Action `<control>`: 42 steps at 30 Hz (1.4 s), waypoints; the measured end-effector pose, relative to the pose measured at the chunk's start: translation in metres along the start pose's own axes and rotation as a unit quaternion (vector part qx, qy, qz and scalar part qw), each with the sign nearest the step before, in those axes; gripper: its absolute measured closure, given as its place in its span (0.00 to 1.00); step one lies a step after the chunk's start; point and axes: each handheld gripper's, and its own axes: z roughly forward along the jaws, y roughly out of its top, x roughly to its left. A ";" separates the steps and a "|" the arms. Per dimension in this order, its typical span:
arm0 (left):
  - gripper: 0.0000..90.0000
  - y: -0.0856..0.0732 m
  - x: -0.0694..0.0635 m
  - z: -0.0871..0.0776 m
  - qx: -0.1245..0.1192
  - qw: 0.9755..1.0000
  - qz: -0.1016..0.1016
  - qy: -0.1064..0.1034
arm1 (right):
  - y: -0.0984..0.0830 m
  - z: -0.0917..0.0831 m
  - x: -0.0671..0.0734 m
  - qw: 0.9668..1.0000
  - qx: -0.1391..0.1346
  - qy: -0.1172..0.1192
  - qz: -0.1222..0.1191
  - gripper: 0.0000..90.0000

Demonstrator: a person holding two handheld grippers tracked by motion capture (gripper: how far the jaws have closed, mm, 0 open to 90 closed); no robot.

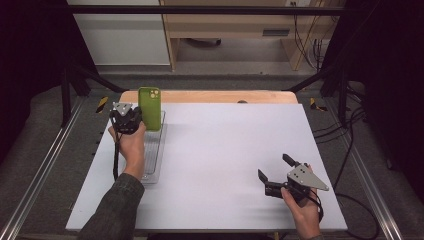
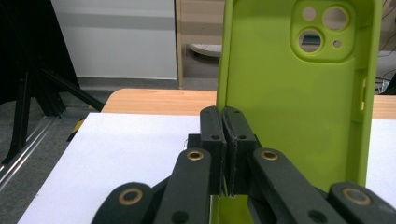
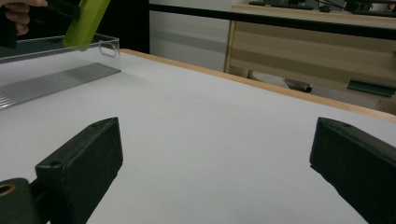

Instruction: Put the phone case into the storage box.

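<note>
Over the far left corner of the white table (image 1: 225,165), you are holding a green phone case (image 1: 149,108) upright, camera cutouts at the top, open inside turned toward your left gripper (image 1: 131,121). That gripper's jaws are pressing together on the case's side wall; in the left gripper view the pads are pinching the thin edge of the case (image 2: 299,93) with no gap showing. Directly beneath, a clear plastic tray (image 1: 159,150) is lying along the left edge of the table, and the case's lower end is hanging above the tray's far end; whether it is touching the tray cannot be told. Near the right front corner, your right gripper (image 1: 274,172) is resting on the table with its jaws standing wide apart, nothing between them, pointing toward the tray (image 3: 56,46). Step in hand, by judgement: carrying the case over the tray, either lifting out or setting in. Next move is likely calling for a steady pinch, since the wall is thin and flexible and the case could swing.
</note>
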 end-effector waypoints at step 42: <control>0.97 0.000 -0.004 0.008 0.022 1.000 0.011 0.013 | 0.000 0.000 0.000 1.000 0.000 0.002 0.006 0.03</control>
